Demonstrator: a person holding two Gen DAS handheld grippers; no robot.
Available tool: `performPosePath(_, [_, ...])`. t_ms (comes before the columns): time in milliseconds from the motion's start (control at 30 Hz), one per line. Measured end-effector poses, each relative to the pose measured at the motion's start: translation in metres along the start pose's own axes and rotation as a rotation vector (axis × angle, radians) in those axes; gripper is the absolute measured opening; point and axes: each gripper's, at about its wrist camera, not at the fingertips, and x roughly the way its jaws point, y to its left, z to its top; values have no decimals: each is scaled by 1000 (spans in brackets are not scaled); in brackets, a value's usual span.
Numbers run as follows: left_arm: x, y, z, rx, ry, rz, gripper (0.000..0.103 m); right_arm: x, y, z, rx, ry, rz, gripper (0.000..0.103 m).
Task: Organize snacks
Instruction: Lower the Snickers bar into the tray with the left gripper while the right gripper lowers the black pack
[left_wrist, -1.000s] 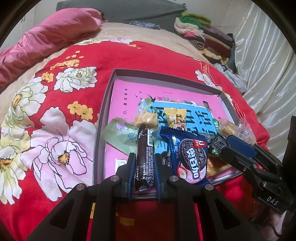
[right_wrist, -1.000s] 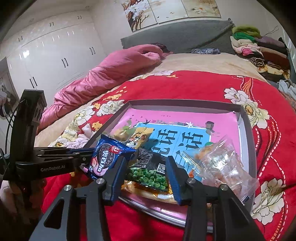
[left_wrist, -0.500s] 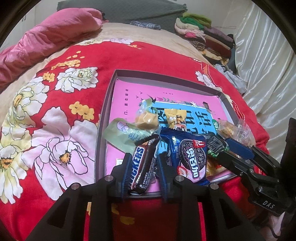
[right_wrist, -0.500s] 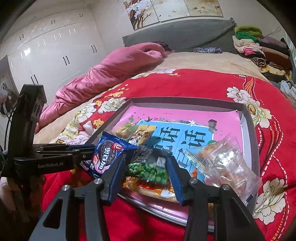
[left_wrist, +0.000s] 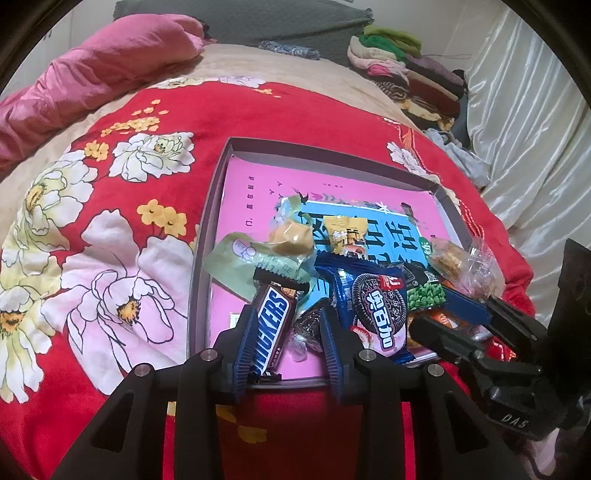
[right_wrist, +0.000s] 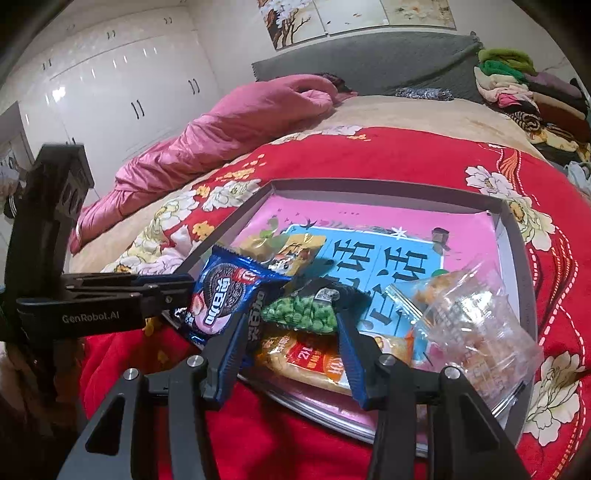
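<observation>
A shallow grey tray (left_wrist: 202, 236) with a pink and blue printed floor lies on the bed and holds a heap of snacks. My left gripper (left_wrist: 288, 325) is open; a Snickers bar (left_wrist: 273, 325) leans loose against its left finger over the tray's near edge. A blue Oreo pack (left_wrist: 376, 314) lies to its right, also in the right wrist view (right_wrist: 225, 299). My right gripper (right_wrist: 291, 332) is open with its fingers on both sides of a green pea packet (right_wrist: 306, 314), above an orange packet (right_wrist: 314, 360).
A clear bag of snacks (right_wrist: 476, 325) lies at the tray's right side. A green packet (left_wrist: 243, 262), a wrapped bun (left_wrist: 291, 240) and a yellow packet (left_wrist: 347, 232) lie further in. A red floral blanket (left_wrist: 122, 206) covers the bed; pink duvet (right_wrist: 229, 129) and folded clothes (left_wrist: 406, 74) lie beyond.
My left gripper has opened and let go of the Snickers bar, which has tipped over flat against the left finger. My right gripper has edged closer around the pea packet.
</observation>
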Motion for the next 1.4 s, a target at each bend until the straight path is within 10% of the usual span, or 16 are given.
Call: performPosePath(1400, [-26, 15, -4, -35, -21, -11, 71, -4, 5, 2, -34, -23, -8, 56])
